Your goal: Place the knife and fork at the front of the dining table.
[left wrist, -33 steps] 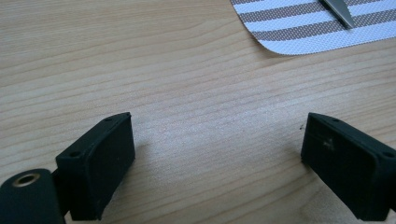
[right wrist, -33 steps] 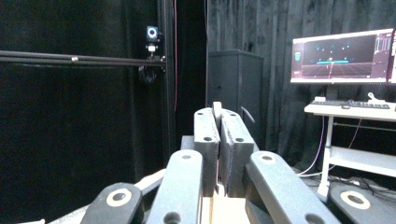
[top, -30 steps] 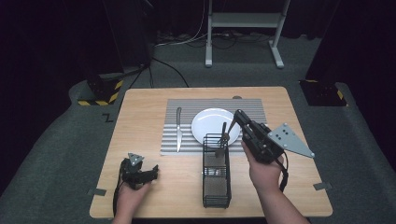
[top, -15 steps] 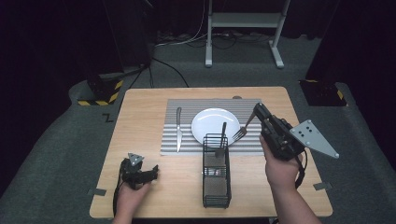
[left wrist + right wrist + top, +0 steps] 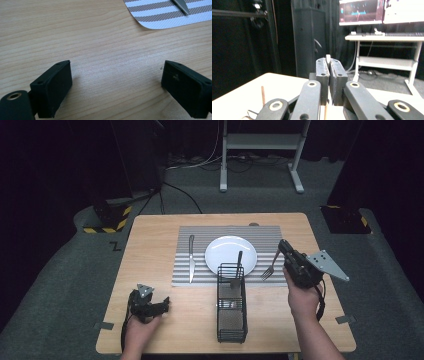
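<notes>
Jaws of right gripper point(image 5: 281, 245) pinching fork point(image 5: 270, 268) above placemat's right edge point(image 5: 278, 255), left gripper point(image 5: 165, 303) spread over bare table point(image 5: 150, 250).

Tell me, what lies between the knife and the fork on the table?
In the high view, the white plate on the striped placemat lies between the knife and the fork, which the right gripper holds.

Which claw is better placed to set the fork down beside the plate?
The right claw: it is already shut on the fork, just right of the plate. The left claw rests open and empty near the table's front left.
</notes>
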`<state>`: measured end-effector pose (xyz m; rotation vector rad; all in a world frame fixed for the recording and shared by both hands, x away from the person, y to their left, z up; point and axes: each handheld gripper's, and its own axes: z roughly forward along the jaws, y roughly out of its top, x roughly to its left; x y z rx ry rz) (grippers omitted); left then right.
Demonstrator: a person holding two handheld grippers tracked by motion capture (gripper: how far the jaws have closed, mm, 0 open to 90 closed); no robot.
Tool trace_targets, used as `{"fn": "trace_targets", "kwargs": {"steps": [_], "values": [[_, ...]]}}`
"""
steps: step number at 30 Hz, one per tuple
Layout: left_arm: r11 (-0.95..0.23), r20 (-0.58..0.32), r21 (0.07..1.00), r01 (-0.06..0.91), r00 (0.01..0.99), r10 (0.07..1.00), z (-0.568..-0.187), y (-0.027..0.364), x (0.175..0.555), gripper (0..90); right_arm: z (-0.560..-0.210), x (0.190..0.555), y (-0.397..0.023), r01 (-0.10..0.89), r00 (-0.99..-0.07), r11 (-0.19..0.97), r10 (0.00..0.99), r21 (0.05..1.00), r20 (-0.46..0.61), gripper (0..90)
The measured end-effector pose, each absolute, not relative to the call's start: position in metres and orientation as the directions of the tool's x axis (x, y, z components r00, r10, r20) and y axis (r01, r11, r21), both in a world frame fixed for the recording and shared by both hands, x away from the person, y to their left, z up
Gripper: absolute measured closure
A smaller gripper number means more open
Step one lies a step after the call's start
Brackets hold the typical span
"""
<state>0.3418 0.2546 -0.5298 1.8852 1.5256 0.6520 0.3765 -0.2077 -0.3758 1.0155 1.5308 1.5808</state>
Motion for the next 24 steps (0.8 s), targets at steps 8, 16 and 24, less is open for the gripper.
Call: {"fn": "trace_targets", "kwargs": {"steps": [8, 16, 24], "values": [[-0.141, -0.005, 0.728, 0.671, 0.212, 0.977, -0.53, 0.255, 0.342, 9.8, -0.407, 0.399, -0.211, 0.106, -0.415, -0.025, 0.907, 0.994, 0.067, 86.4], [-0.142, -0.006, 0.728, 0.671, 0.212, 0.977, -0.53, 0.255, 0.342, 9.8, -0.419, 0.411, -0.207, 0.139, -0.398, 0.002, 0.916, 0.99, 0.054, 86.4], [-0.142, -0.005, 0.728, 0.671, 0.213, 0.977, -0.53, 0.255, 0.342, 9.8, -0.426, 0.42, -0.202, 0.173, -0.396, 0.028, 0.917, 0.985, 0.044, 86.4]]}}
